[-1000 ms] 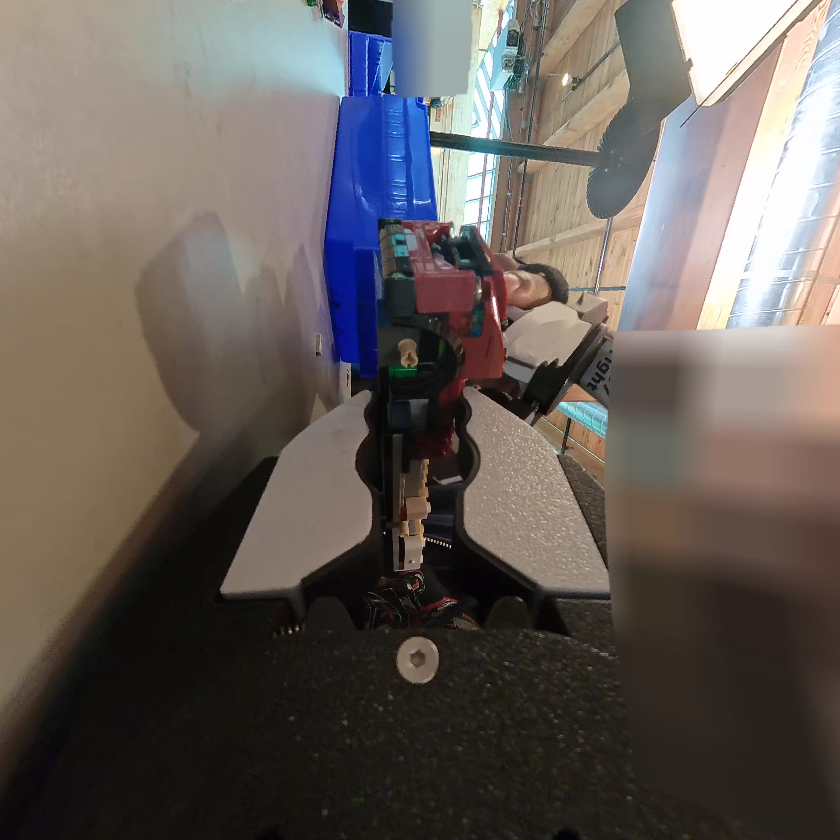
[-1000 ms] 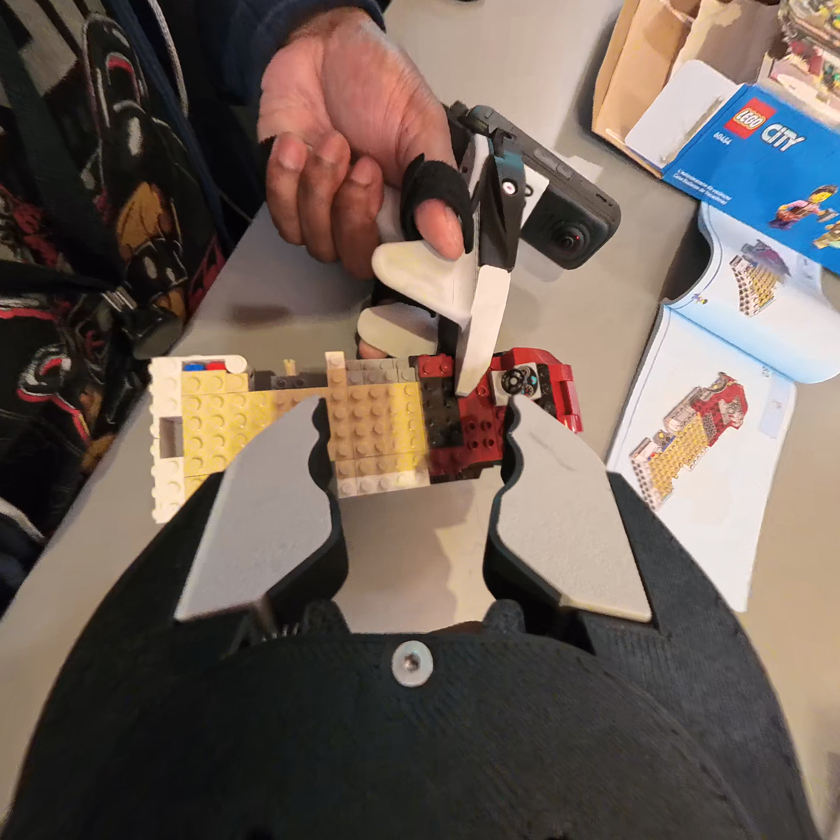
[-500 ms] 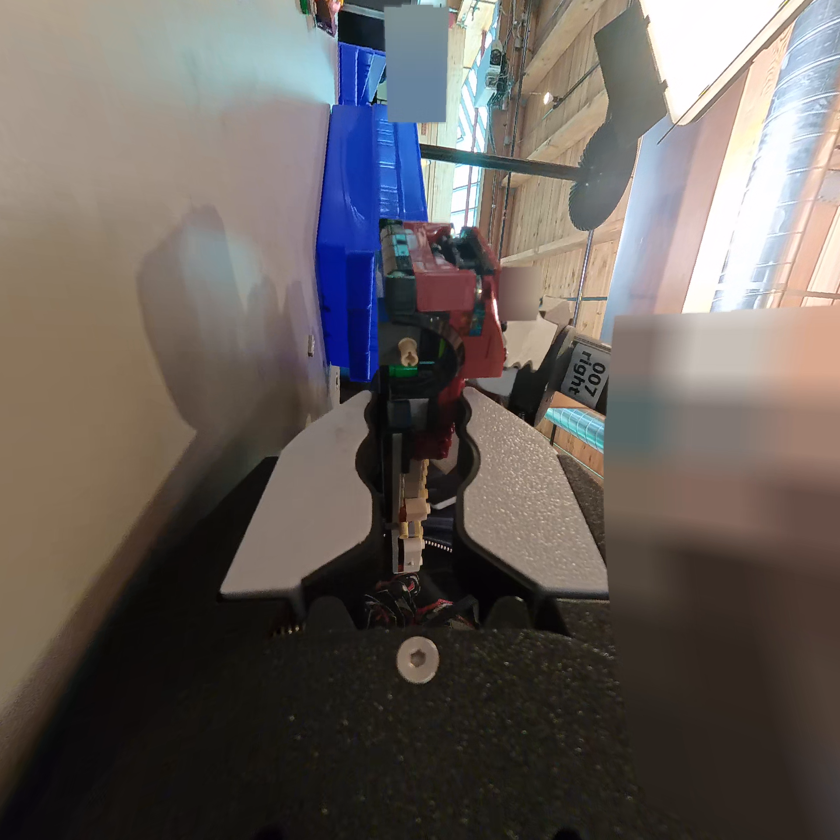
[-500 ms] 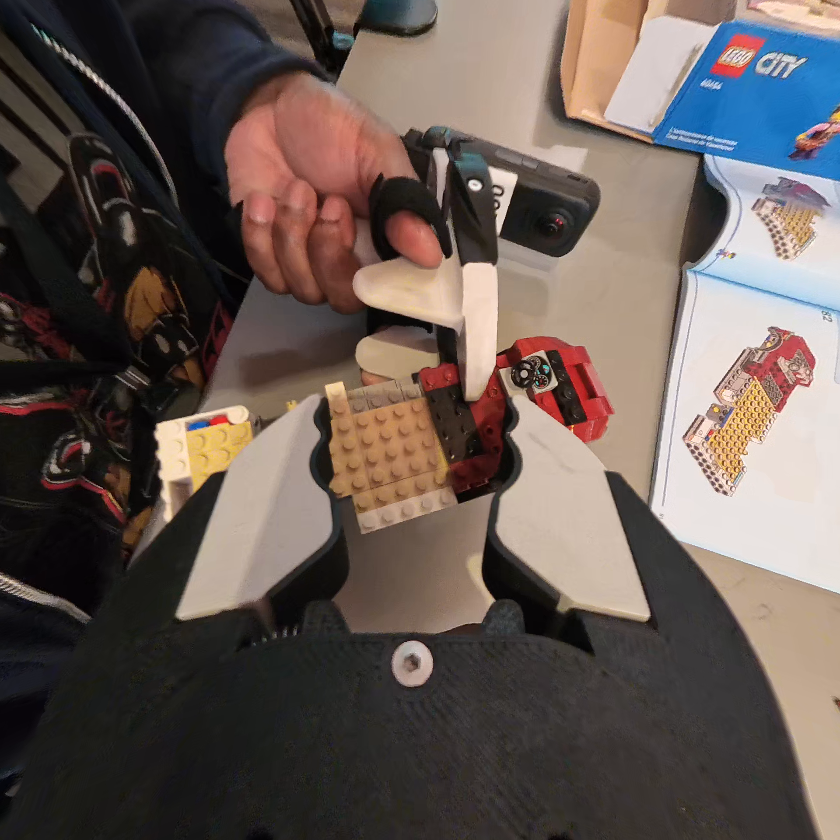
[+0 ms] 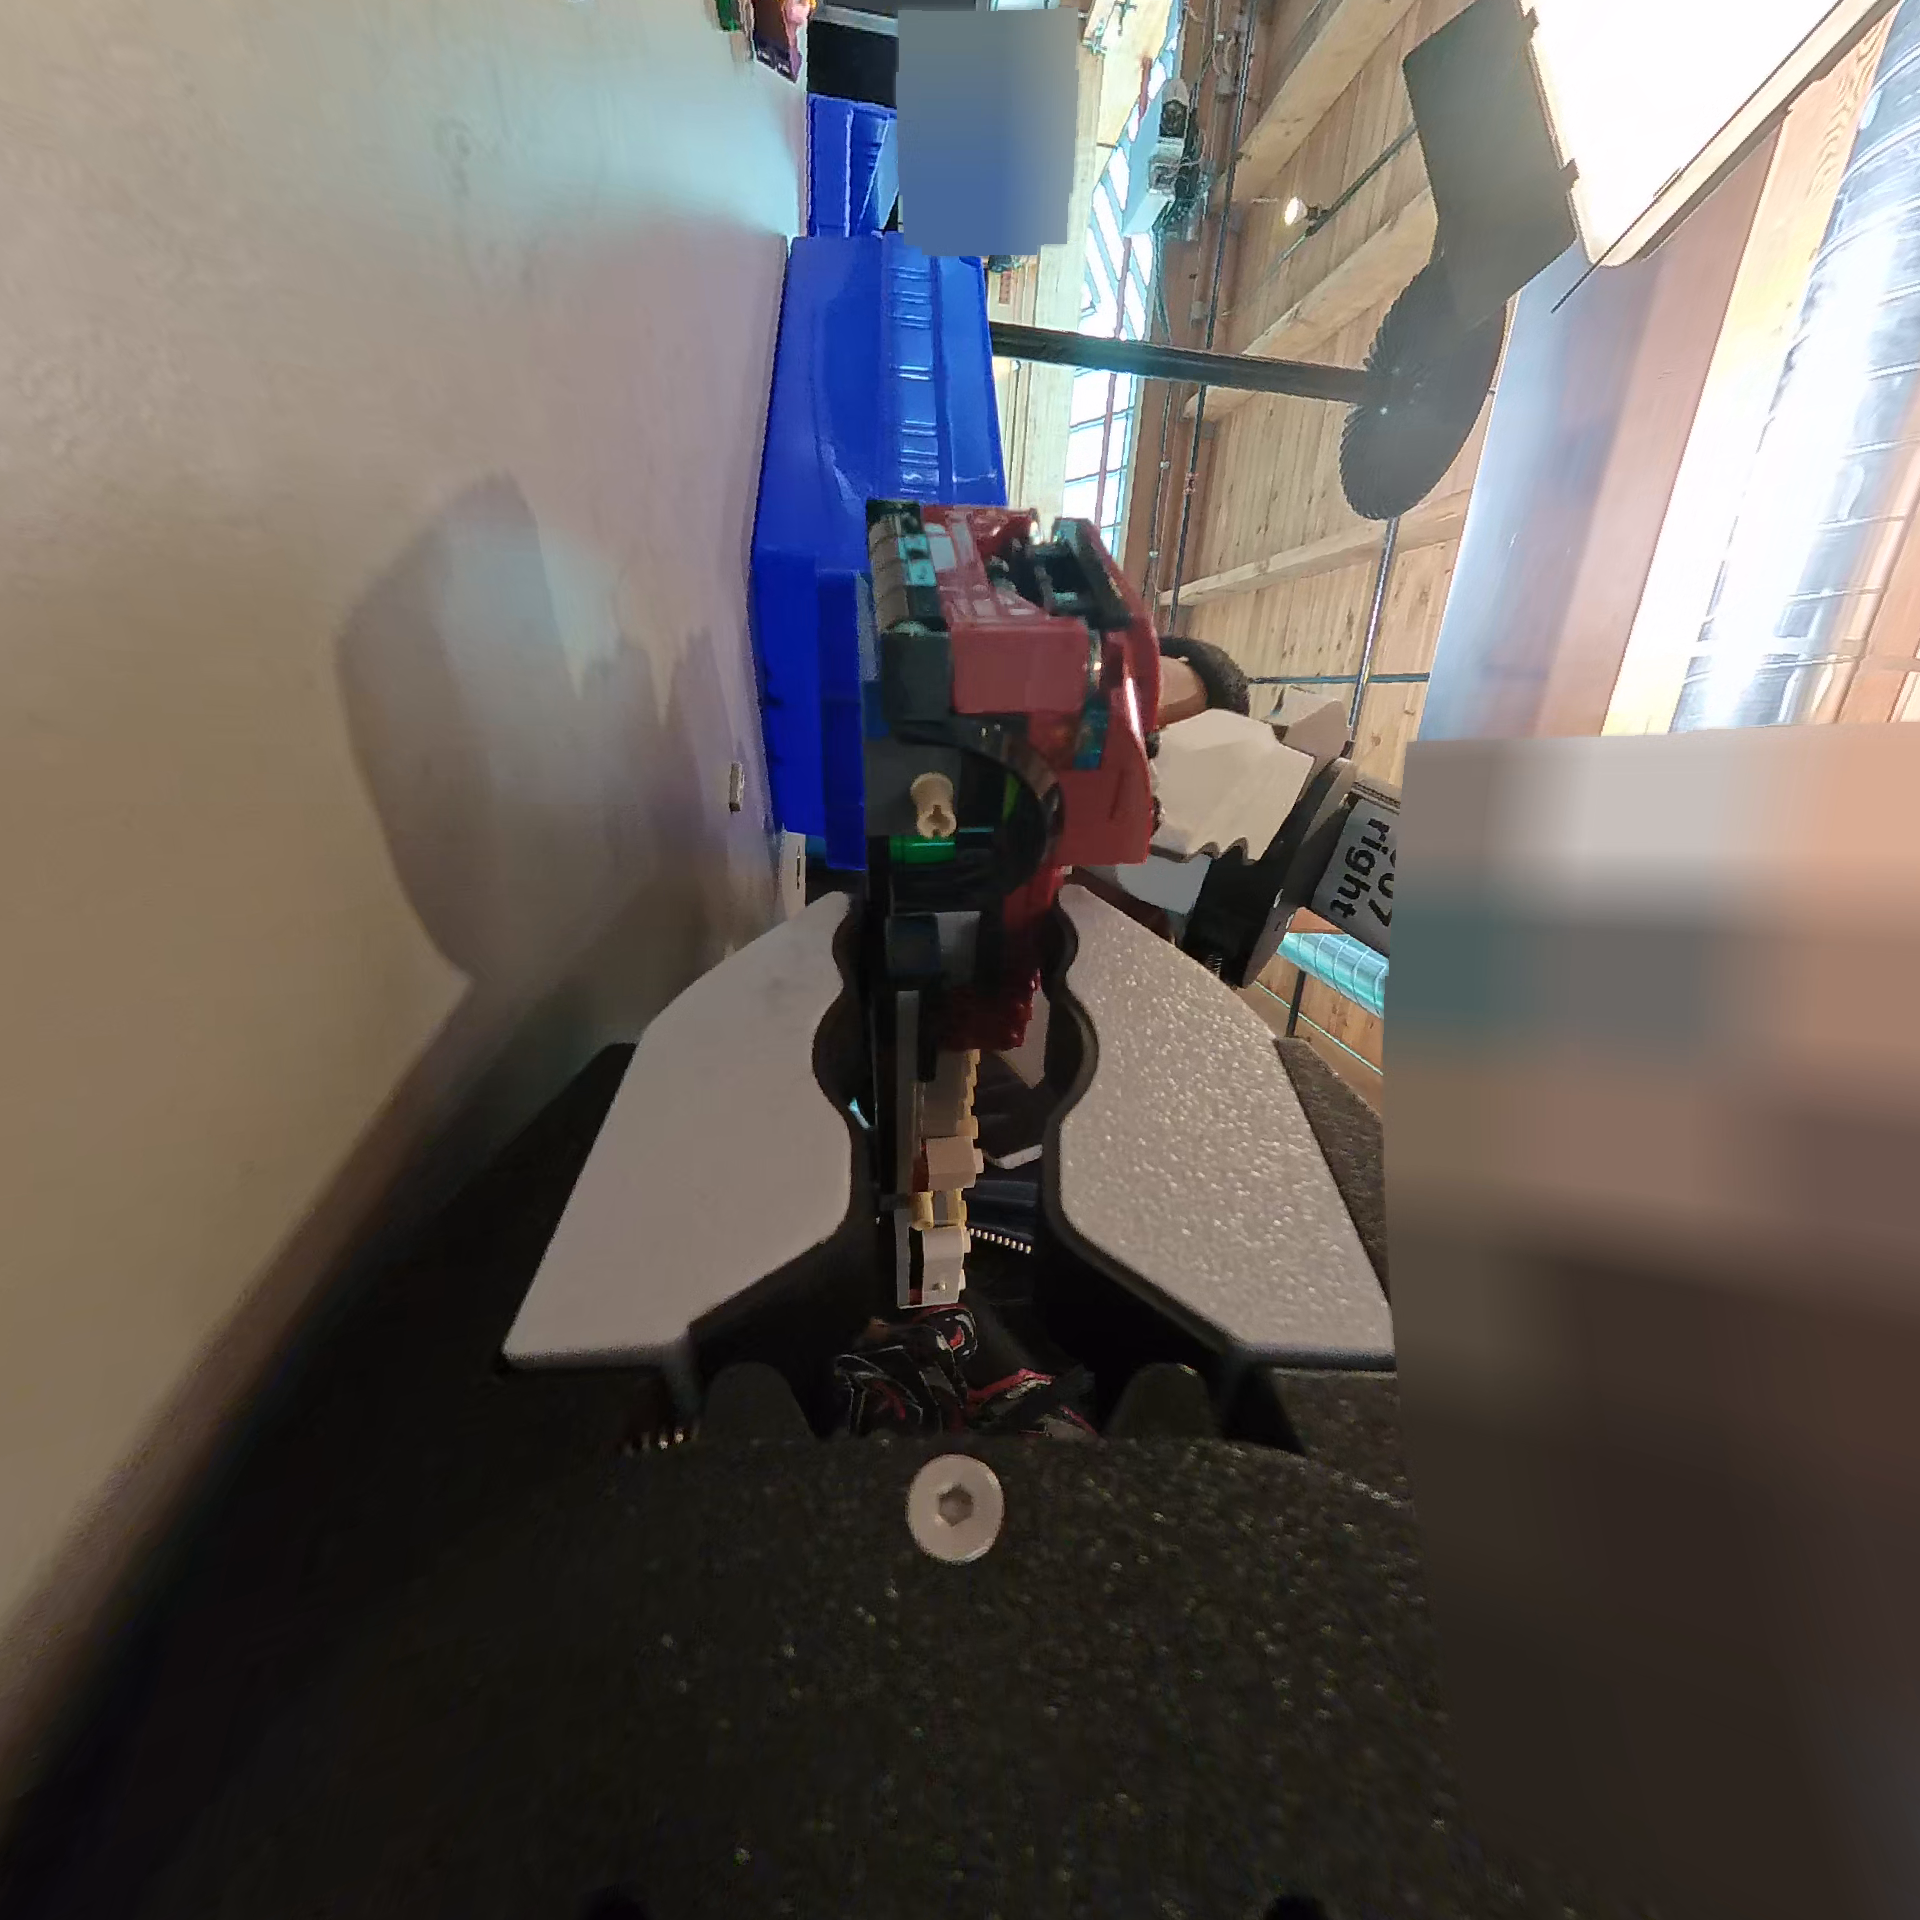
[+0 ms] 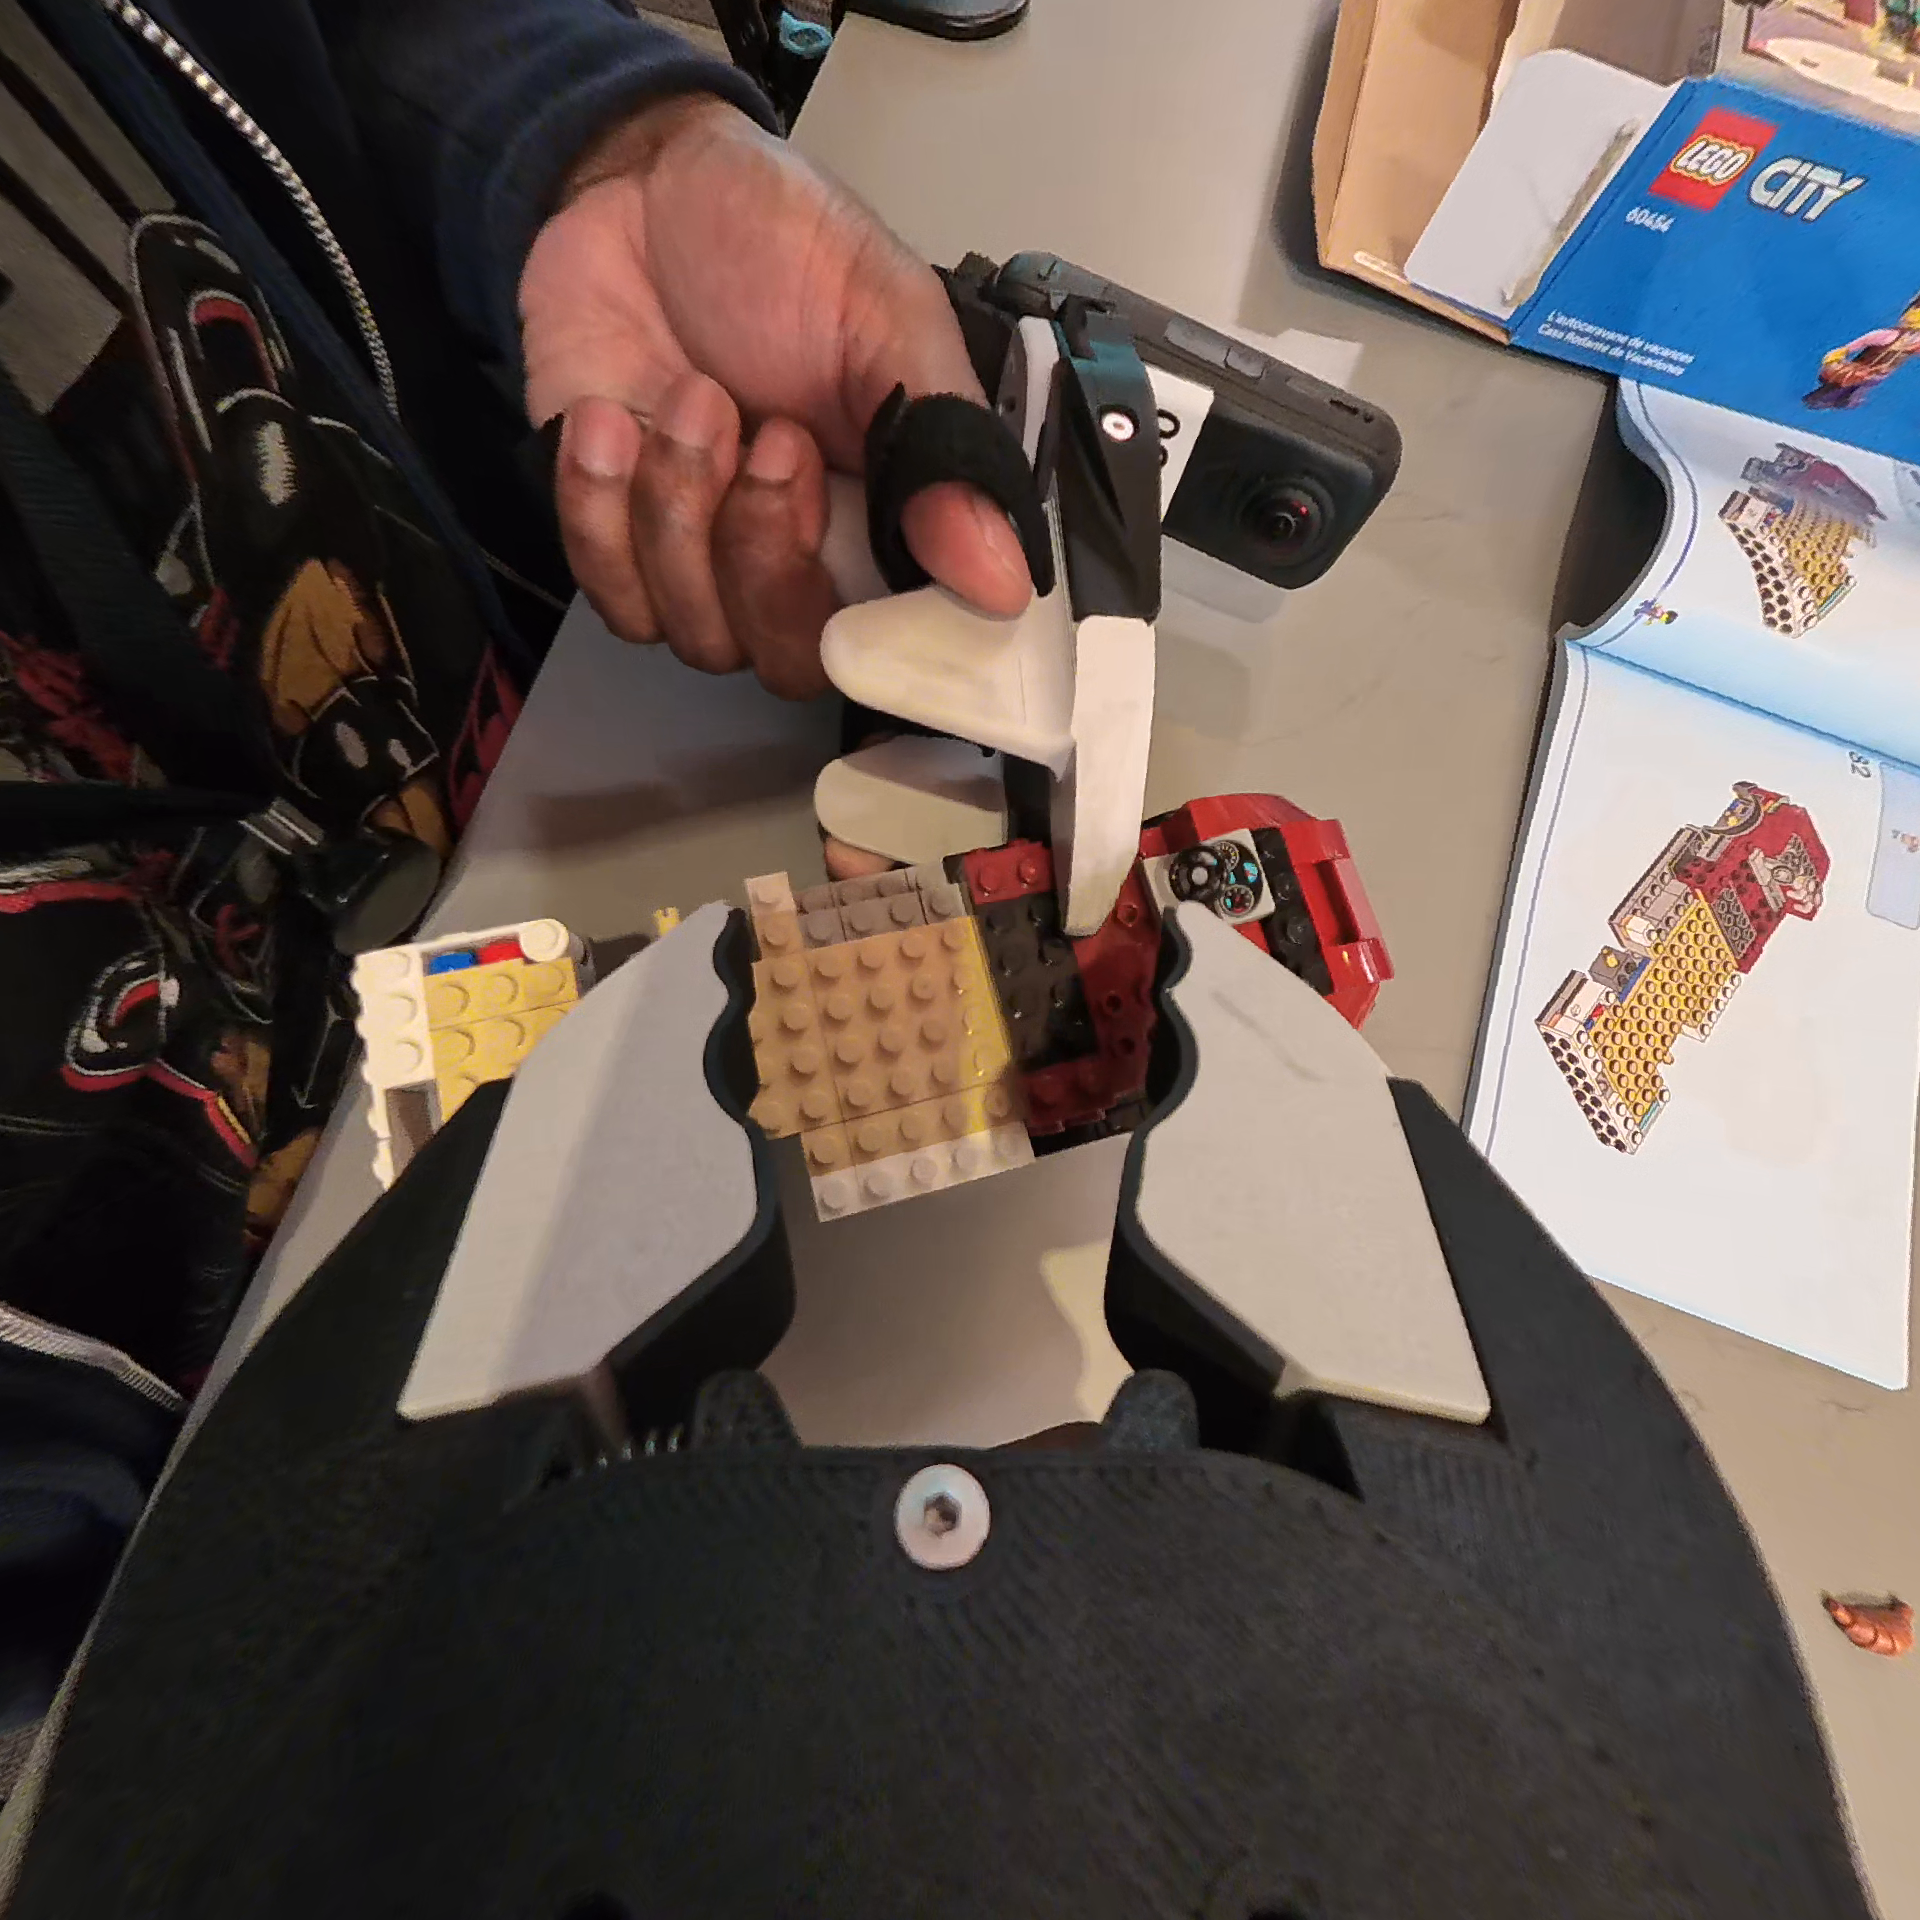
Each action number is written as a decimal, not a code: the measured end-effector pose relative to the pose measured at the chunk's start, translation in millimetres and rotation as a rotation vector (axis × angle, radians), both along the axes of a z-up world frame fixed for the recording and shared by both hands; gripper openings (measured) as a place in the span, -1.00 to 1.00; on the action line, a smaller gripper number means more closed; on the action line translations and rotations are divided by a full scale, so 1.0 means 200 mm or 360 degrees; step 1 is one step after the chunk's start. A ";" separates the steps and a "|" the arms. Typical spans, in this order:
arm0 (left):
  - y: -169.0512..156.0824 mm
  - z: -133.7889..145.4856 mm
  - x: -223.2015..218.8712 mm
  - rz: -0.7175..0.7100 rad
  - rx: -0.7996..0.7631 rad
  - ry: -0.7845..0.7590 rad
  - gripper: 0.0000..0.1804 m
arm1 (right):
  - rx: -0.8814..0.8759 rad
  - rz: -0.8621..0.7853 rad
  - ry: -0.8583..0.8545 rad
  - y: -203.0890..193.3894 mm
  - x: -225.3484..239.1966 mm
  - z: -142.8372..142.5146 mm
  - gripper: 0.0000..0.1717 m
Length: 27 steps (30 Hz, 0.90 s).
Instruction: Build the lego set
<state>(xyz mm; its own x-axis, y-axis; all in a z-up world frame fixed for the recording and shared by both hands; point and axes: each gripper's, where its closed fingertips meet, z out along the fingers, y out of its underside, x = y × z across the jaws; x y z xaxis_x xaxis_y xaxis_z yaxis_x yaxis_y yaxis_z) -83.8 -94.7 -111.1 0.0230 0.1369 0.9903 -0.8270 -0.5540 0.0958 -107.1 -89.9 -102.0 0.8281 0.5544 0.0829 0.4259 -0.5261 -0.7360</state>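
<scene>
beside model (image 6: 1060,997), open booklet (image 6: 1704,1018)

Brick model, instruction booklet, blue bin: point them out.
brick model (image 6: 873,1029), right wrist view, on its tan studded plate.
instruction booklet (image 6: 1704,1081), right wrist view, on the open page.
blue bin (image 5: 883,416), left wrist view, on its side wall.

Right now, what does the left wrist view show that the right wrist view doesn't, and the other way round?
Only the left wrist view shows the blue bin behind the model and the wooden ceiling.

Only the right wrist view shows the open instruction booklet, the blue box, the model's tan studded floor, and the hand working the left gripper.

Both show the brick vehicle model, clamped edge-on by the left gripper, with the right gripper open around it.
</scene>
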 end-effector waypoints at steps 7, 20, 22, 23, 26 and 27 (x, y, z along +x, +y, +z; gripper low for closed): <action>0.00 -0.01 0.00 0.0005 0.0032 0.0005 -0.65 | -0.0039 0.0005 -0.0026 0.01 0.01 -0.03 -0.12; -0.01 -0.02 0.01 0.0014 0.0138 -0.0030 -0.66 | -0.0099 0.0017 -0.0135 0.00 0.01 -0.07 -0.09; -0.01 -0.02 0.01 0.0014 0.0153 -0.0039 -0.65 | -0.0088 0.0010 -0.0157 0.00 0.01 -0.07 -0.11; 0.00 -0.01 0.01 0.0013 0.0148 -0.0037 -0.65 | -0.0085 0.0001 -0.0167 0.00 0.02 -0.07 -0.09; 0.01 -0.03 0.01 0.0023 0.0149 -0.0018 -0.66 | -0.0048 -0.0009 -0.0167 0.00 0.02 -0.05 -0.08; 0.01 -0.04 0.01 0.0024 0.0152 -0.0008 -0.65 | -0.0023 -0.0014 -0.0164 0.00 0.03 -0.04 -0.09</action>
